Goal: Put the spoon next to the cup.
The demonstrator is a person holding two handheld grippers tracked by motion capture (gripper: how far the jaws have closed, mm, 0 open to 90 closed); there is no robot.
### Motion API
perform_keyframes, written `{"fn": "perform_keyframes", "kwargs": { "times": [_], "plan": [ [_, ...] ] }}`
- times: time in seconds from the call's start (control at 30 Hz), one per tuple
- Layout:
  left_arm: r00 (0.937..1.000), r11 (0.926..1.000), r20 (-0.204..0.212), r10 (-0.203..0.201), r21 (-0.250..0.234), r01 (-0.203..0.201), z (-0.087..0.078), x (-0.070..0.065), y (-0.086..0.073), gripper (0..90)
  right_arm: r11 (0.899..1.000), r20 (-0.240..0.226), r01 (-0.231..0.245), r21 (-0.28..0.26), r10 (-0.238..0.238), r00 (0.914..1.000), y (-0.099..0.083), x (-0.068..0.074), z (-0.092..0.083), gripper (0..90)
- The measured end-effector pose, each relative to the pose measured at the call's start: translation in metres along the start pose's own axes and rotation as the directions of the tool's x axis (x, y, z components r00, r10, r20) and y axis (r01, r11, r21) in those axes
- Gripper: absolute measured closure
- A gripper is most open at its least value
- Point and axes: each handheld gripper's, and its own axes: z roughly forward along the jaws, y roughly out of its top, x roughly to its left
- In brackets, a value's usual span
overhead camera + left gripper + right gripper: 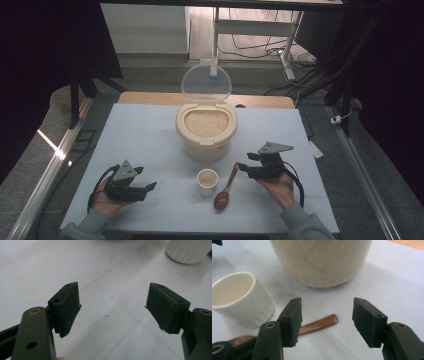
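White table (145, 130): rice bin (206, 131), cup (207, 181), spoon (224, 192) btwn open claws.

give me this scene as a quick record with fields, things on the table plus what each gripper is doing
surface: white table
rice container: centre back, full of rice, clear lid flipped up
cup: in front of the container, looks empty
spoon: brown, lying flat just right of the cup, handle pointing away from the person
left gripper: open, holding nothing, left of the cup
right gripper: open, holding nothing, fingers near the spoon handle
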Motion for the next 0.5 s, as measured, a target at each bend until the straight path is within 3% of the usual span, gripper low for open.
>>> {"fn": "perform_keyframes", "kwargs": {
  "times": [0.17, 0.5],
  "plan": [
    [1.0000, 1.0000, -0.003, -0.002, -0.004, 0.002, 0.000, 0.000, 0.000, 26.1, 1.000, 0.005, 0.020, -0.013, -0.020, 0.9998, -0.014, 0.000, -0.014, 41.8],
    [1.0000, 0.9999, -0.007, -0.003, -0.010, 0.003, -0.001, 0.000, 0.000, 25.8, 0.999, 0.018, 0.006, -0.038, -0.005, 0.9998, -0.040, -0.006, -0.041, 41.8]
  ]
}}
